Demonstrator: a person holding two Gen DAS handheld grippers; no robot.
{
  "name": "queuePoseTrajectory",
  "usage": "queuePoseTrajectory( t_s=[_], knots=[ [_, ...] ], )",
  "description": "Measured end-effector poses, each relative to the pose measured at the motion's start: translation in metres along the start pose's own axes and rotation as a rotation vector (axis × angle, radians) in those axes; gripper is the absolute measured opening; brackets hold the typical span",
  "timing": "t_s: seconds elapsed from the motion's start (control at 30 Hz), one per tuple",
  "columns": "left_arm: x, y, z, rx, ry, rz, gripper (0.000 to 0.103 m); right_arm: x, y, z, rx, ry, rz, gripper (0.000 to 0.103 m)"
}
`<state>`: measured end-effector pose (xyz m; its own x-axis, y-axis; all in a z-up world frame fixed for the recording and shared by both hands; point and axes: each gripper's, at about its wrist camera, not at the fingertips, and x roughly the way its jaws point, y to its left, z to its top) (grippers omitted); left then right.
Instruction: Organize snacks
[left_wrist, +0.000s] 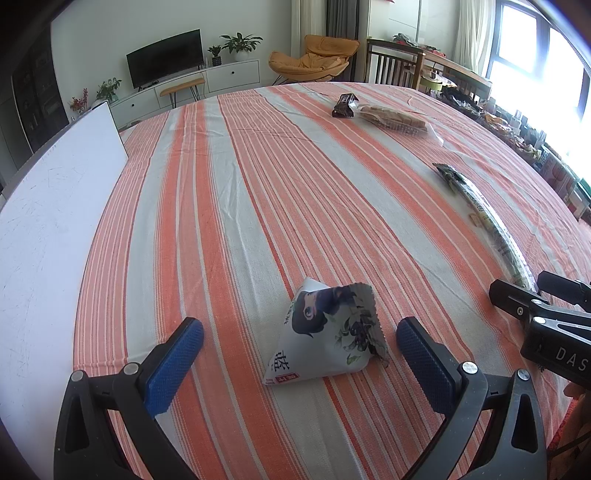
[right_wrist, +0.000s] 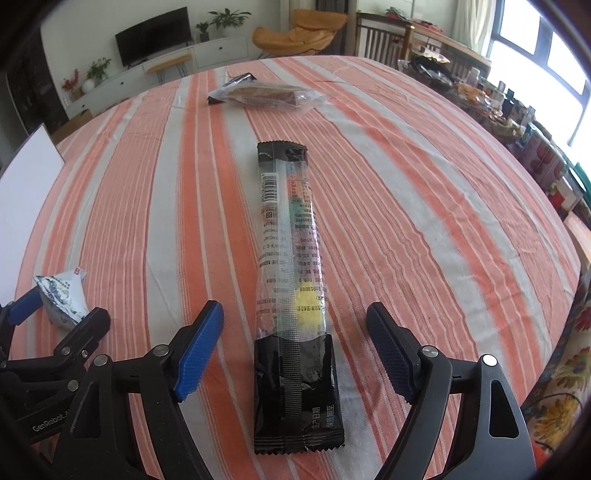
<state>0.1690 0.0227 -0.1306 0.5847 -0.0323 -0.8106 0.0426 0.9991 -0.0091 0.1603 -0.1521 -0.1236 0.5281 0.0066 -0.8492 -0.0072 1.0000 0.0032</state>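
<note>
Striped orange-and-white cloth covers the counter, with a living room behind it: a TV, potted plants and an orange chair.

Left gripper: its blue-padded fingers stand wide apart, low over the cloth. A white pouch, puffed into a pyramid and printed with a cartoon face, sits on the cloth between them. It lies nearer the right finger than the left one, and neither pad touches it. Its crimped top edge leans toward the right finger.

Right gripper: these fingers are also spread wide. A long stick pack, black at both ends with a clear printed middle, lies flat on the cloth and runs straight away from the gripper, along the line it points. Its near black end rests between the fingers, roughly centred, with a clear gap of cloth on each side; no pad presses on it. The far end reaches well beyond the fingertips.

Far past both sets of fingers, near the counter's far edge, lie a clear bag of biscuits and a small dark pack, touching each other. A white board lies well off to the left of the left fingers.
</note>
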Motion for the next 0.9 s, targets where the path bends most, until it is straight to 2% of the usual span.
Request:
queuePoseTrajectory(
  t_s=[0.73,0.9],
  knots=[
    [0.0004,0.0,0.0002,-0.001,0.001,-0.003,0.103,0.0007,0.0006,-0.0001,-0.001,0.003,0.003,0.085],
    [-0.0015,0.0046,0.0016,0.048,0.046,-0.052,0.103,0.002,0.0015,-0.0002,0.005,0.006,0.011,0.086]
  ],
)
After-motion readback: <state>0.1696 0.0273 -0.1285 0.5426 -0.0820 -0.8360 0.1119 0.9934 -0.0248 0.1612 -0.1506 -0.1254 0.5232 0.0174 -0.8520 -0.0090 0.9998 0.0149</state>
